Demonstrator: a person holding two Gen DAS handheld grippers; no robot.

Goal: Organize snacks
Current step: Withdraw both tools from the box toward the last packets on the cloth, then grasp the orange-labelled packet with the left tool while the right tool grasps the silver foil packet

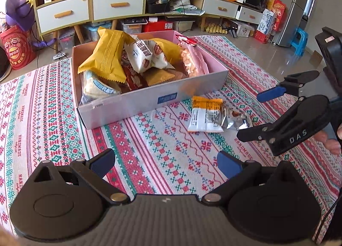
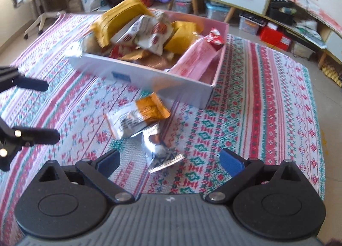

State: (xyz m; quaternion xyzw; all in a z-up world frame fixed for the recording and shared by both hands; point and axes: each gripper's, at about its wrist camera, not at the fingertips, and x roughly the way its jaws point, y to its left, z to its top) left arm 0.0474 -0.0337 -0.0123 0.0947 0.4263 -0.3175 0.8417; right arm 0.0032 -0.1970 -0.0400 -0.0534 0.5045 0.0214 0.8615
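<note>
- Two packets, orange-white and silver, are lying on the cloth just outside the box.
- Right gripper is hovering near the silver one, jaws apart, empty.
- Left gripper is waiting, jaws apart.
- Next: straddling the silver packet, then closing.

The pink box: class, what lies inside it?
The pink box holds piled snack packets: yellow ones, a white one, a pink one. The box floor is covered.

A woven, matt patterned cloth in red, green and white is spread beneath both tongs. Ahead of them, a smooth pale cardboard box is seen. Glossy orange-and-white film packet and crinkled silver foil wrapper lie near the right tongs.
</note>
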